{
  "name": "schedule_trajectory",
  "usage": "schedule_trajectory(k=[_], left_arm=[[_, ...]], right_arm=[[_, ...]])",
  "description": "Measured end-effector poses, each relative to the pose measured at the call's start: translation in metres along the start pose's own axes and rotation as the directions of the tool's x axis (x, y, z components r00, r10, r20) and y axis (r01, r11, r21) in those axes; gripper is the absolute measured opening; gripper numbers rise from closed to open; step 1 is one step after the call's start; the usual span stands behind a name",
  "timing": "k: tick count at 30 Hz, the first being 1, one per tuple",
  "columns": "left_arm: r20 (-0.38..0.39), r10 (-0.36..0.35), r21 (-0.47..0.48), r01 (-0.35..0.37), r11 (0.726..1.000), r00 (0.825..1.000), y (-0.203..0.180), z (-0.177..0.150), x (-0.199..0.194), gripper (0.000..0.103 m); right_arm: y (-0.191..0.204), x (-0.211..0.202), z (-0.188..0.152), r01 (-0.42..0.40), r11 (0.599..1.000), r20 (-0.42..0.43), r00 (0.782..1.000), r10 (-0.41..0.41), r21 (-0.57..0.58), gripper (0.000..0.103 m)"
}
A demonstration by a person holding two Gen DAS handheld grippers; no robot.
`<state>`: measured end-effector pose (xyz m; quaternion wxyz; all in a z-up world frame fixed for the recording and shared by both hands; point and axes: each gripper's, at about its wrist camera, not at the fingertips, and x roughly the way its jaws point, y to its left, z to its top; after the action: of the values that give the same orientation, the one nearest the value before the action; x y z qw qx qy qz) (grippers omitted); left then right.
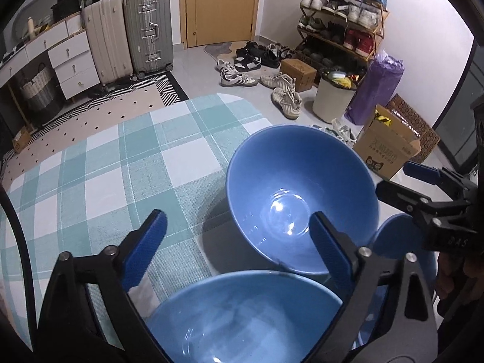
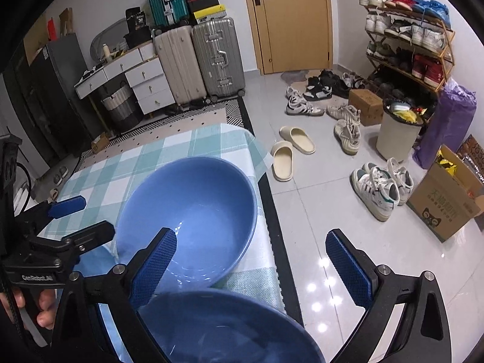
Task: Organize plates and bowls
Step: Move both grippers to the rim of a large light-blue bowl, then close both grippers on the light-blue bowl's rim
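Two blue bowls sit on the table, near its right-hand edge. The far bowl [image 1: 299, 196] [image 2: 189, 217] rests on the teal-and-white checked tablecloth [image 1: 121, 163] [image 2: 127, 166], its empty inside catching the light. The near bowl [image 1: 242, 317] [image 2: 224, 329] lies closest to both cameras, low in each view; whether the two rims touch cannot be told. In the left wrist view a third blue rounded piece [image 1: 399, 236] shows just right of the far bowl, mostly hidden, so its kind cannot be told.

The left tool [image 1: 239, 245] hangs over the near bowl with its jaws spread wide, grasping nothing; its right pad [image 1: 329, 251] stands in front of the far bowl, and contact cannot be judged. The right tool [image 2: 251, 269] is also released and empty, its left pad [image 2: 154, 269] over the far bowl's near rim and its right pad [image 2: 348, 269] out past the table edge, above the grey tiled floor [image 2: 317, 211].

Beyond the table stand suitcases [image 1: 130, 33] [image 2: 199, 60], a wooden door [image 1: 220, 6] [image 2: 290, 18], a shoe rack [image 1: 341, 21] [image 2: 408, 48] and a cardboard box [image 1: 387, 148] [image 2: 447, 202].
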<state>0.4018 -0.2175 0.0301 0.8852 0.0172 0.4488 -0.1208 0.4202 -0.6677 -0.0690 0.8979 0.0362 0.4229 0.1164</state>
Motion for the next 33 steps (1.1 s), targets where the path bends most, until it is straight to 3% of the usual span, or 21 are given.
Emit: schedule_trajectory(k=[3, 11, 15, 20, 29, 33], left_arm=[[-0.012, 0.026, 0.025, -0.026, 0.999, 1.000, -0.004, -0.001, 0.010, 0.083], [-0.016, 0.086, 0.071, -0.085, 0.994, 0.996, -0.010, -0.002, 0.020, 0.062], [-0.011, 0.104, 0.092, -0.102, 0.991, 0.995, -0.014, -0.002, 0.021, 0.057], [-0.001, 0.153, 0.138, -0.151, 0.979, 0.988, -0.022, -0.004, 0.023, 0.046], [-0.035, 0.142, 0.149, -0.135, 0.980, 0.989, -0.025, -0.006, 0.033, 0.028], [-0.058, 0.135, 0.155, -0.124, 0.980, 0.989, -0.025, -0.008, 0.039, 0.022]], right_arm=[[-0.001, 0.011, 0.000, -0.007, 1.000, -0.027, 1.000, 0.007, 0.003, 0.085], [0.004, 0.028, -0.004, -0.019, 1.000, -0.054, 0.998, 0.018, -0.020, 0.075], [0.006, 0.033, -0.005, -0.017, 0.999, -0.057, 0.998, 0.015, -0.037, 0.069], [0.007, 0.033, -0.006, -0.011, 0.998, -0.048, 0.999, 0.008, -0.055, 0.053], [0.007, 0.037, -0.008, 0.017, 0.997, -0.064, 0.998, -0.022, -0.079, 0.029], [0.009, 0.037, -0.008, 0.037, 0.995, -0.063, 0.997, -0.043, -0.094, 0.026]])
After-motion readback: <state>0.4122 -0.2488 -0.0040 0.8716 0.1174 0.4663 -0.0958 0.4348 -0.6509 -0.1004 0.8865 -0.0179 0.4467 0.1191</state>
